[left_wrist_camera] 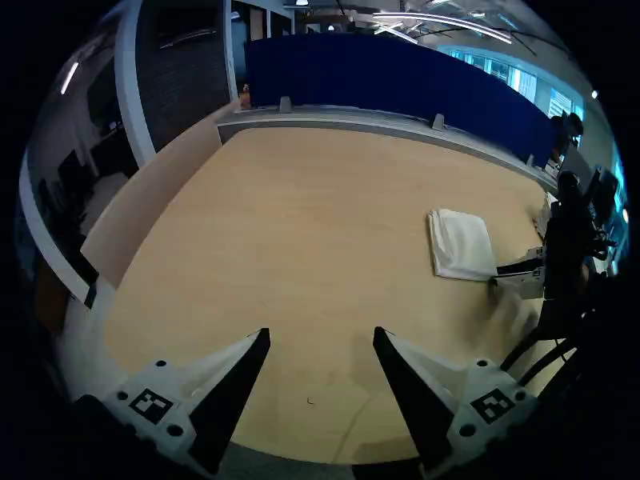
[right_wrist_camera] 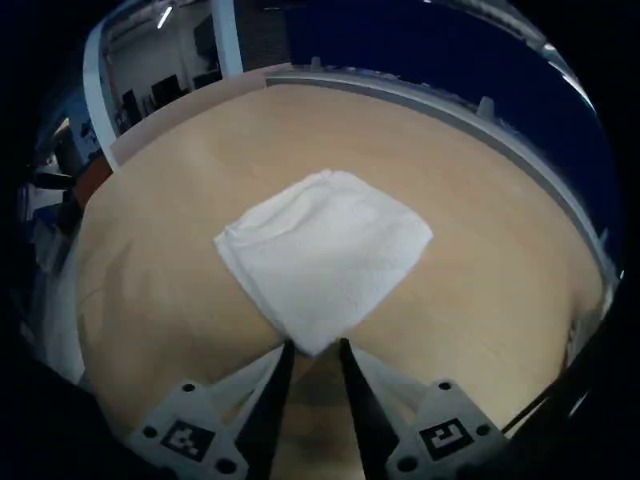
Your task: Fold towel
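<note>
Towel, white terry, folded square on smooth wooden table.

No words, numbers or brand names legible anywhere. Signs noted: square black-and-white code markers on the fingers of my left gripper, at 7 and 5 o'clock in the left gripper view. Same on my right gripper, 7 and 5 o'clock in the right gripper view. Patterns, no letters.
</note>
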Demonstrator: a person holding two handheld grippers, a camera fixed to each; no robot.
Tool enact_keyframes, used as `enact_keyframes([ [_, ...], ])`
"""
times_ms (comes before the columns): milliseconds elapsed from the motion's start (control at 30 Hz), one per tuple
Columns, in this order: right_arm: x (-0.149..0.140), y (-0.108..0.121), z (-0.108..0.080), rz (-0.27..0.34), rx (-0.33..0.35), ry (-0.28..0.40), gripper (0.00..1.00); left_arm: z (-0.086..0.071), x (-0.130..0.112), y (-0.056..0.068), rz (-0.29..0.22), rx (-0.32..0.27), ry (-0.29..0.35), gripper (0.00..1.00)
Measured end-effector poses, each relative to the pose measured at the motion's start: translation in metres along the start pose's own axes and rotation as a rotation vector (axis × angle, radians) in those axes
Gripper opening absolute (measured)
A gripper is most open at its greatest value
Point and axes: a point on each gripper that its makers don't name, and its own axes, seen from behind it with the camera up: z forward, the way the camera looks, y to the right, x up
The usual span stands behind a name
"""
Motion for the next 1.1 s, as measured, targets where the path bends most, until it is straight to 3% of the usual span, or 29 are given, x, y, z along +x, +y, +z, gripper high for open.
enact_keyframes([
  [333, 0.002, 0.002, -0.003, 0.001, -0.001, 0.008, 0.1, 0.005, -0.003, 0.001, 0.002, 0.001, -0.003, 0.96],
  [867, 0.021, 0.007, -0.013, -0.018, -0.011, 0.066, 0.02, 0.0, 0.003, 0.004, -0.002, -0.008, 0.001, 0.96],
  [1100, 0.053, 0.007, -0.031, -0.047, -0.025, 0.136, 0.02, -0.001, 0.009, 0.005, 0.007, -0.013, 0.014, 0.96],
])
